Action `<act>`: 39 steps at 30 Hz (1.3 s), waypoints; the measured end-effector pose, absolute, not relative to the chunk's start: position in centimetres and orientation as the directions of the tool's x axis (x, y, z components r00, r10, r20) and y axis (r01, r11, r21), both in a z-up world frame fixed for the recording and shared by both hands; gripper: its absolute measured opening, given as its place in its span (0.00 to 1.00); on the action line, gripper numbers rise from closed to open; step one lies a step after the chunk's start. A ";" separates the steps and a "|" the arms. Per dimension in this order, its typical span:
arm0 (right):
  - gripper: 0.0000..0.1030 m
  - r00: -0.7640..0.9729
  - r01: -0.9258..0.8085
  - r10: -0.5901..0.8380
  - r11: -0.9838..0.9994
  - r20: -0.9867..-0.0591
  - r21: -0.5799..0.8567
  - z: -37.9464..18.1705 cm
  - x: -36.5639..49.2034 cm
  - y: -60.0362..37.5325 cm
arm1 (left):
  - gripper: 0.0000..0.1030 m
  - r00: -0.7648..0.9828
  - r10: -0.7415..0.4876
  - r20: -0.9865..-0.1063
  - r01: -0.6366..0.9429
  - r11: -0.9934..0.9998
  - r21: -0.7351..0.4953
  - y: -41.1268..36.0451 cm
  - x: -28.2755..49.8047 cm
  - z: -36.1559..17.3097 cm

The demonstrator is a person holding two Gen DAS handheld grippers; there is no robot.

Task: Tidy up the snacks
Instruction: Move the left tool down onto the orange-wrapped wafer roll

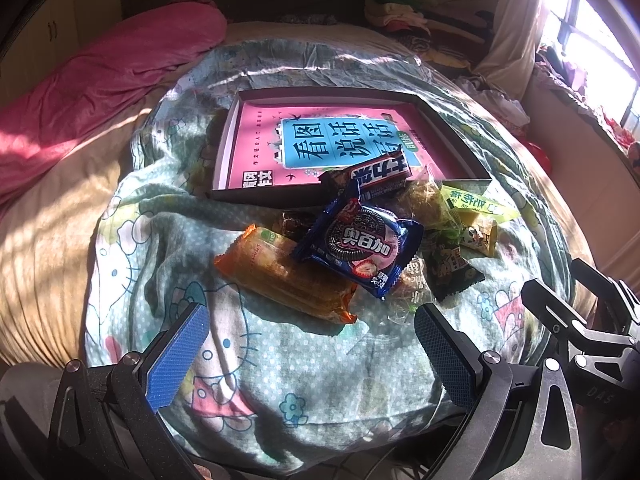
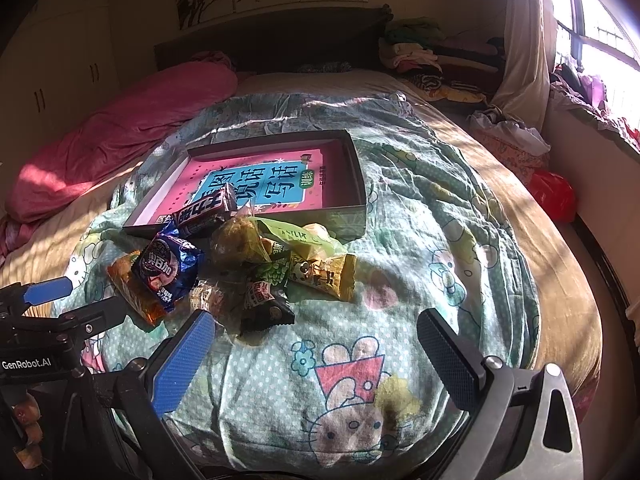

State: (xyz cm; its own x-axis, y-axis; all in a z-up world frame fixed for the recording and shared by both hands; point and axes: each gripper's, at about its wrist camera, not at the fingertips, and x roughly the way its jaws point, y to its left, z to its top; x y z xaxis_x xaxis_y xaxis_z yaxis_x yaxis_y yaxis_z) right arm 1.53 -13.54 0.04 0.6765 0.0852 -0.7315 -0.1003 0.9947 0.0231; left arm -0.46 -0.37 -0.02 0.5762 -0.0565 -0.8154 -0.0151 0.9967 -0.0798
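Sitting in a heap just ahead of both spread, empty tongs, the left gripper (image 1: 310, 354) and right gripper (image 2: 316, 354), the snacks (image 1: 356, 240) are still unsorted, with only one bar (image 1: 380, 174) leaning on the tray (image 1: 452, 132) beyond.

Left gripper (image 1: 312, 348) and right gripper (image 2: 316, 344) hover, jaws spread wide.

Snack pile (image 1: 360, 240) fronting tray (image 1: 452, 136) (far half bare) —
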 end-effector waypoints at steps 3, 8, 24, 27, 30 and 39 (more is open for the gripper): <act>0.99 0.674 -0.101 0.086 0.995 -0.734 0.024 -0.1 1.6 -13.5 | 0.99 0.572 -0.059 -0.818 -0.016 0.996 -0.083 -0.4 -0.4 -0.2; 0.99 0.673 -0.103 0.086 0.994 -0.735 0.022 -0.3 1.6 -13.4 | 0.99 0.564 -0.064 -0.823 -0.023 0.995 -0.093 -0.2 -0.2 -0.6; 0.99 0.667 -0.094 0.080 0.995 -0.741 0.022 -1.0 2.5 -13.8 | 0.99 0.490 -0.107 -0.865 -0.146 0.968 -0.202 4.5 1.9 -3.4; 0.99 0.664 -0.087 0.080 0.996 -0.743 0.029 -1.2 2.7 -13.9 | 0.99 0.483 -0.130 -0.866 -0.149 0.962 -0.228 4.8 2.2 -3.8; 0.99 0.663 -0.084 0.079 0.996 -0.744 0.031 -1.4 2.9 -14.0 | 0.99 0.464 -0.173 -0.869 -0.163 0.947 -0.276 5.5 2.7 -4.7; 0.99 0.663 -0.069 0.072 0.997 -0.745 0.035 -1.7 3.3 -14.3 | 0.65 0.470 -0.312 -0.826 -0.187 0.879 -0.438 6.5 3.8 -5.5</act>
